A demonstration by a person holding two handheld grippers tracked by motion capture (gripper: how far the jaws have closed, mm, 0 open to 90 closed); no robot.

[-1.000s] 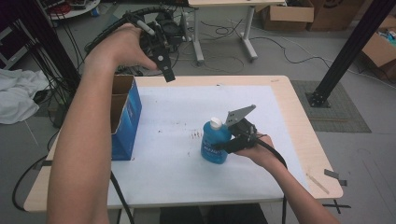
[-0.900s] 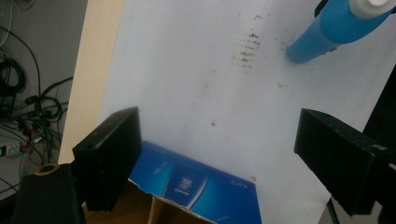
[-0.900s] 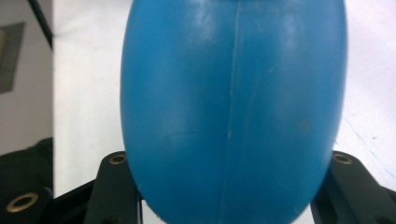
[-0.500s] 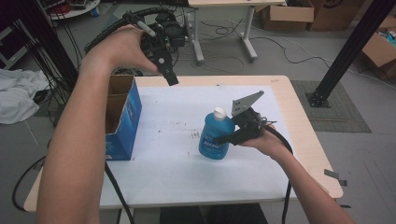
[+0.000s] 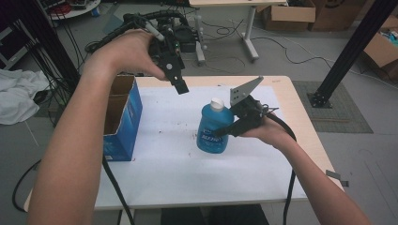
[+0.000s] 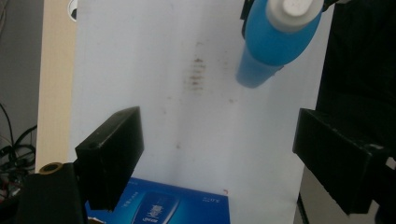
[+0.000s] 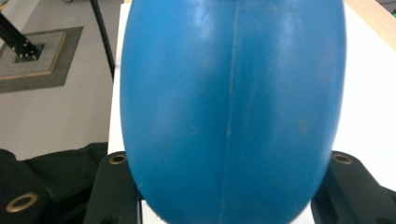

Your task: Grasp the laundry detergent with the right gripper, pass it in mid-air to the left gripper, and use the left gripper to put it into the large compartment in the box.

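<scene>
High view: right gripper (image 5: pixel 224 130) has its fingers clamped on the blue bottle (image 5: pixel 213 129), gripping the side of the body. Bottle is upright with a white cap (image 5: pixel 216 104) on top, over the middle of the tabletop (image 5: pixel 173 164). Can't tell from this angle whether its base touches the white sheet or sits just above it. The grey three-cornered plate on that gripper sticks up just right of the cap. Cable runs back along the right forearm and off the near edge.

Right gripper view: blue bottle (image 7: pixel 231 107) sits squarely between the two black fingers (image 7: pixel 114 191), one pressed to each side, with the vertical mould seam roughly centred. White sheet and a strip of wooden tabletop edge show behind it.

Left gripper (image 5: pixel 180 87) is held high over the far-left part of the tabletop, pointing down, well apart from the bottle. Left gripper view: its fingers (image 6: pixel 112 156) stand wide with nothing between them. The same view looks down on the white sheet, which carries a patch of brownish stains. Bottle (image 6: pixel 275 39) is at the top right, seen from above with its white cap.

Open blue cardboard box (image 5: pixel 123 119) stands at the left edge of the tabletop, top flaps open, brown inside. It's below the left forearm and apart from the bottle.
</scene>
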